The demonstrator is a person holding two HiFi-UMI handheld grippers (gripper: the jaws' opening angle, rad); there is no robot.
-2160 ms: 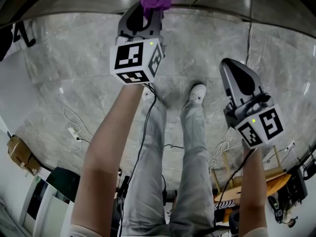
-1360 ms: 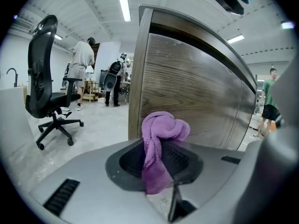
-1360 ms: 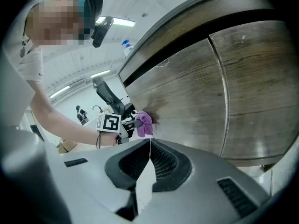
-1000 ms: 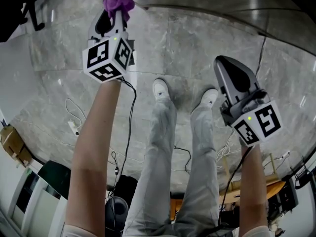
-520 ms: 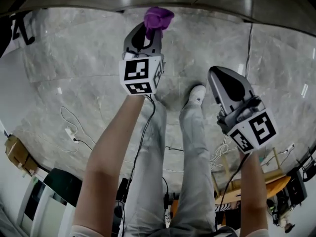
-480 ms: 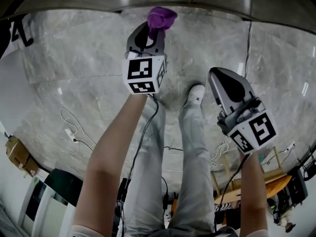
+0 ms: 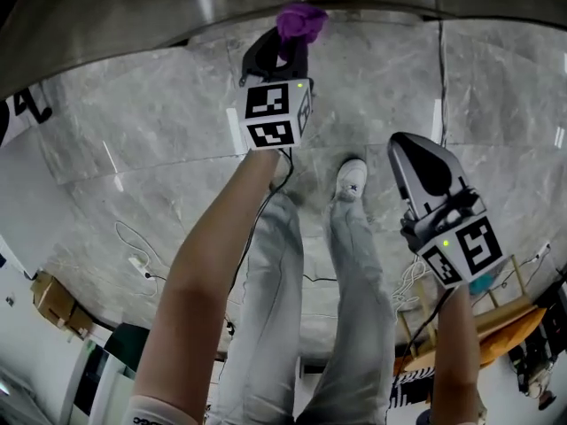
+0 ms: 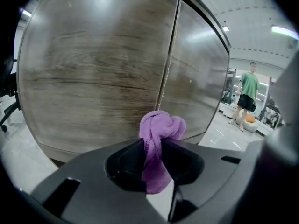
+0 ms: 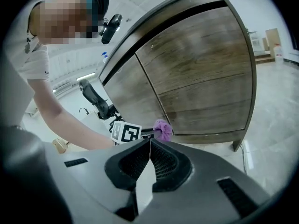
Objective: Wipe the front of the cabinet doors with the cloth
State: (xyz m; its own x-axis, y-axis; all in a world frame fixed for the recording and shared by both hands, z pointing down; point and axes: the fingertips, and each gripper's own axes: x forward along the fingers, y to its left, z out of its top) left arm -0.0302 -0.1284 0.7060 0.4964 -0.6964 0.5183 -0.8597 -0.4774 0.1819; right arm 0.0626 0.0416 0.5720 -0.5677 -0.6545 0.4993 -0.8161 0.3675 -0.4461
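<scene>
While left claw [image 8: 156, 147] pinches knotted purple cloth [image 8: 162, 126] before wood-grain doors [image 8: 93, 78], right claw [image 9: 149, 144] sits closed.

— How is the left gripper [image 7: 282, 53] held?
— It is stretched far forward at the end of a bare, extended left arm [image 7: 208, 264], and its jaws are closed on a purple cloth [image 7: 299, 20].
— And the right gripper [image 7: 416, 158]?
— It is held lower and nearer the body on the right forearm [image 7: 454, 343]. Its jaws are pressed together, tip to tip, and it is empty.
</scene>
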